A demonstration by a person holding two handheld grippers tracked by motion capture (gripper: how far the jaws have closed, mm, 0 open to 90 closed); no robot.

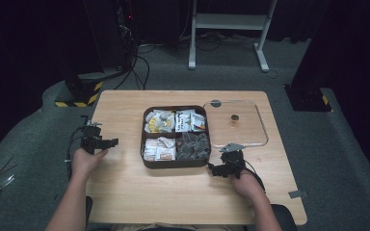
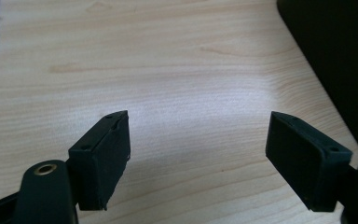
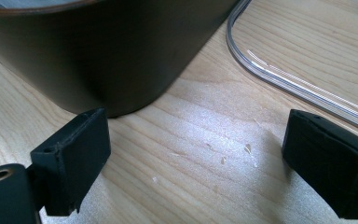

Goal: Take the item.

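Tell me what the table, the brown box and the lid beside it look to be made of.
Table: pale wood or wood-look laminate, matte; grain lines run across it.
Box: probably plastic, dark brown with a smooth, faintly glossy wall and rounded corner.
Lid: clear plastic, most likely; the wood shows through it and its rim catches light.

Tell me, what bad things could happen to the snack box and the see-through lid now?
1. The right gripper is open, close by the brown snack box corner. A careless push could probably slide the box or spill the packets.
2. The clear lid lies flat beside the box and reaches close to the table edge. It is hard to see, so a jaw might bump it, perhaps off the table.
3. The left gripper is open over bare wood, so it looks safe.
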